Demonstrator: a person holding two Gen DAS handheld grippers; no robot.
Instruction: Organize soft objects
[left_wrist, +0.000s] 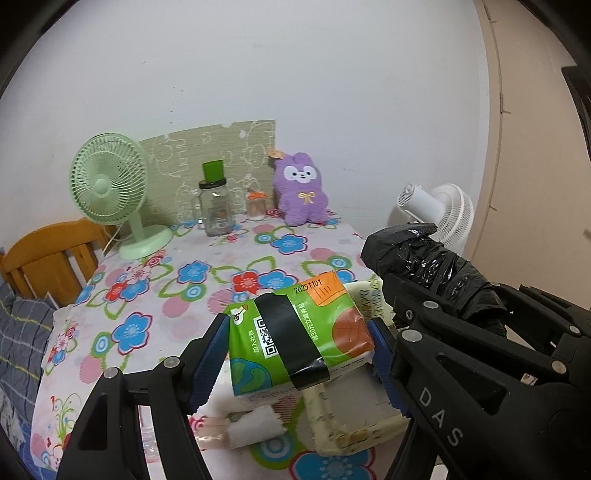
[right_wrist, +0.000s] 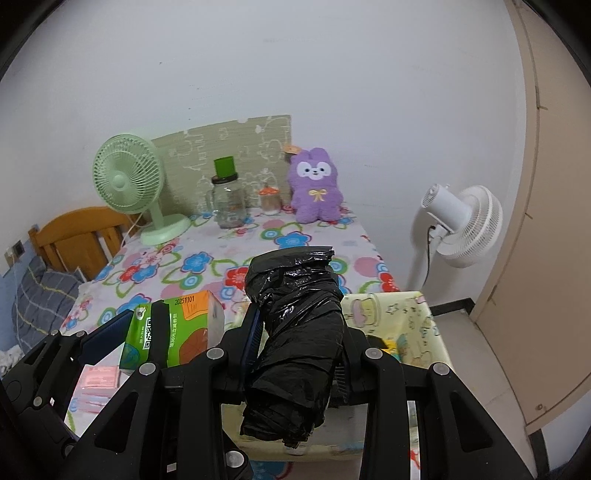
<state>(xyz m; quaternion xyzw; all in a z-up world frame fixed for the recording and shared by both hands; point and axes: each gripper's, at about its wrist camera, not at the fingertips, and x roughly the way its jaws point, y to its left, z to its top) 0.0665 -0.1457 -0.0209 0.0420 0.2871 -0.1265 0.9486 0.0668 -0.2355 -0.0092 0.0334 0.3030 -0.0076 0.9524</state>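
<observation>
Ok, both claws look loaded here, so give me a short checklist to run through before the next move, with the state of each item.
1. Left claw clamped on the green tissue pack: ok.
2. Right claw clamped on the black plastic bundle: ok.
3. Tissue pack lifted off the table: ok.
4. Yellow patterned box open and near the right claw: ok.
5. Free room inside the box: cannot tell, the bundle hides it.
6. Purple plush rabbit and jar at the far edge, away from both claws: ok.
</observation>
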